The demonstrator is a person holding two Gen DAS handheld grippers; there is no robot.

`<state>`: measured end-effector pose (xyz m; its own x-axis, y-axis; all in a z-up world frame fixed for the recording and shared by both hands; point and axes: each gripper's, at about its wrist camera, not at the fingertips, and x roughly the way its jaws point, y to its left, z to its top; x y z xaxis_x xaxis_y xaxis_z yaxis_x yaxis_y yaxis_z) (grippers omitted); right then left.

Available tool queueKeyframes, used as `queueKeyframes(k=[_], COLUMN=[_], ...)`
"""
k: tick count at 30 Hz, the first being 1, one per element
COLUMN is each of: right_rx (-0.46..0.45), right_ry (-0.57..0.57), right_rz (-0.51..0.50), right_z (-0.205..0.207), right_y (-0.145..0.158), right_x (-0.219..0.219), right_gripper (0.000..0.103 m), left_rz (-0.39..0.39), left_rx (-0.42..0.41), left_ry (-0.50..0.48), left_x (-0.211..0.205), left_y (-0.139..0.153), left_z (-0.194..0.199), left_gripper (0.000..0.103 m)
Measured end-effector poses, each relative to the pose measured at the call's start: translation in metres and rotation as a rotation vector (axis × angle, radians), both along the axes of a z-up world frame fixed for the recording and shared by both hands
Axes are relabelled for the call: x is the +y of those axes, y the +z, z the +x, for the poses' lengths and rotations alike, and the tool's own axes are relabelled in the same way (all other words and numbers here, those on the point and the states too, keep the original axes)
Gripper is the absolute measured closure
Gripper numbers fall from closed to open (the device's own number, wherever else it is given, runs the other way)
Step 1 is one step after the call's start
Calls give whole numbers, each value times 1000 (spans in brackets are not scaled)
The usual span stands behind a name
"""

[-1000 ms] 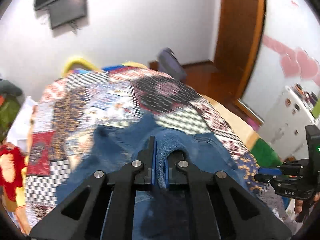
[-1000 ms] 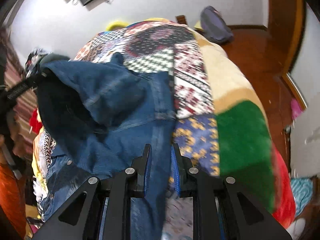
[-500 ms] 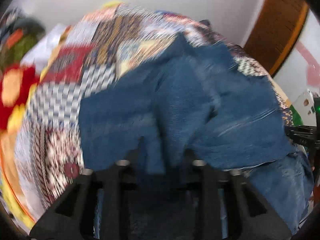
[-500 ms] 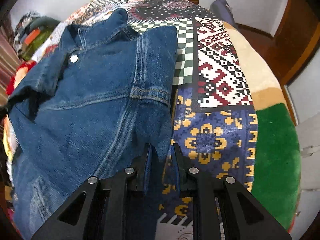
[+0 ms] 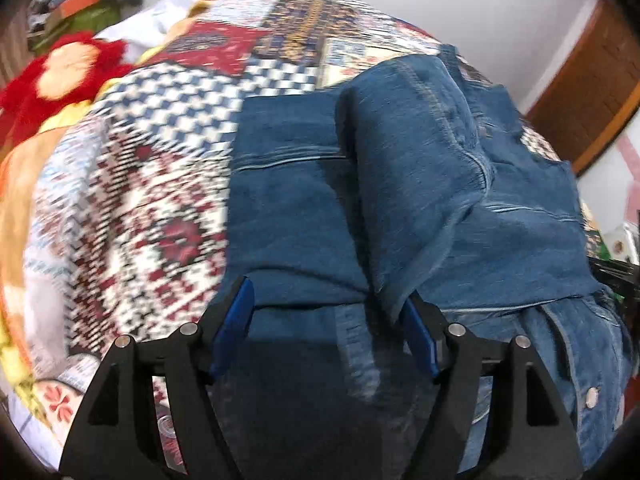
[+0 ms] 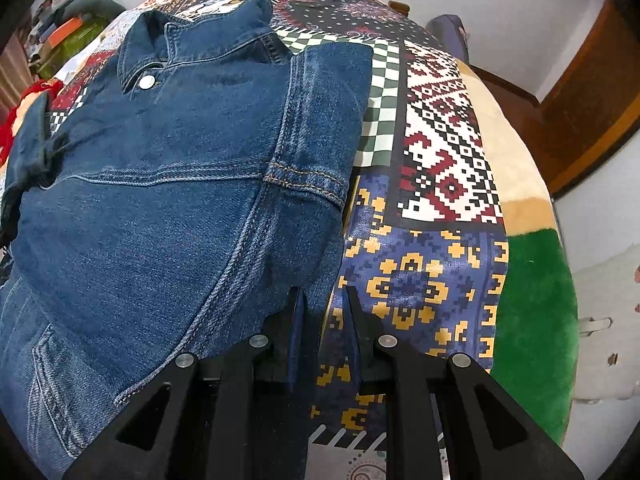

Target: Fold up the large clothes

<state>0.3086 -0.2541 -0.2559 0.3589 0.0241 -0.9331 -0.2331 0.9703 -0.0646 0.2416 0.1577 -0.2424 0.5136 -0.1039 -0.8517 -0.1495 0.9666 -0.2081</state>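
1. Nearest in the left wrist view, the left gripper (image 5: 328, 320) is opening its jaws, and denim is lying loose between the blue pads rather than being pinched, whereas a second ago they were clamped on a fold of cloth held up in the air.
2. The right gripper (image 6: 323, 312) is staying closed to a narrow gap on the jacket's right edge, right where the denim is meeting the quilt.
3. Just beyond, the denim jacket (image 6: 168, 184) is now lying flat on the patchwork quilt (image 6: 448, 152), collar at the far end and the left sleeve (image 5: 412, 184) lying folded inward across the body.
4. That is suggesting the left-side fold is being finished and let go; the right side probably still needs its turn, then the crosswise fold.
5. Farther off, a red plush toy (image 5: 60, 72) is sitting at the bed's left edge, and a wooden door (image 6: 592, 96) is showing beyond the bed.
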Motion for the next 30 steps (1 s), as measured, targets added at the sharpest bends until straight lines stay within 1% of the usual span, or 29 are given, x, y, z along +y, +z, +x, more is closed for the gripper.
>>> queueKeyframes(k=[3,6,7,8,9,11,14,15,19,22,23,25,28,30], right_rx=[-2,-3,-3,-3,-3,8,54,51,-20,-57,-60,-40,7,-11], right_ry=[-1,0,-1,-2,-5,-14,-36,-37,-37,-21,-14,-2,36,83], right_rz=[1,2,5,8,15,28,50,68,136,156,147,122,41,11], right_z=[1,1,1,1,1,3,10,13,19,30,35,44,54,51], right_y=[0,-1,-2,-2,-1,0,8,14,46,61,61,53,21,13], right_x=[1,2,2,1,0,-2,-7,-8,-7,1,6,16,28,31], right_gripper=[87,87,87,87,87,87,87,87,87,87,87,87,87,87], left_rz=[12,49,82,132,161,165,173,187,180,185,193,202,212,220], left_rx=[15,47,66,84,94,99,67,48,-14,-61,-76,-86,-82,-61], left_ry=[39,71,88,106,111,105,96,93,86,81,80,76,74,80], left_x=[12,22,25,27,29,33,35,34,32,27,25,24,22,25], left_y=[-2,-5,-6,-7,-8,-7,8,17,43,58,62,64,64,58], left_z=[-9,-14,-16,-19,-21,-28,-36,-37,-31,-21,-17,-8,-4,-3], left_gripper=[31,31,32,32,32,32,32,32,32,25,23,23,23,23])
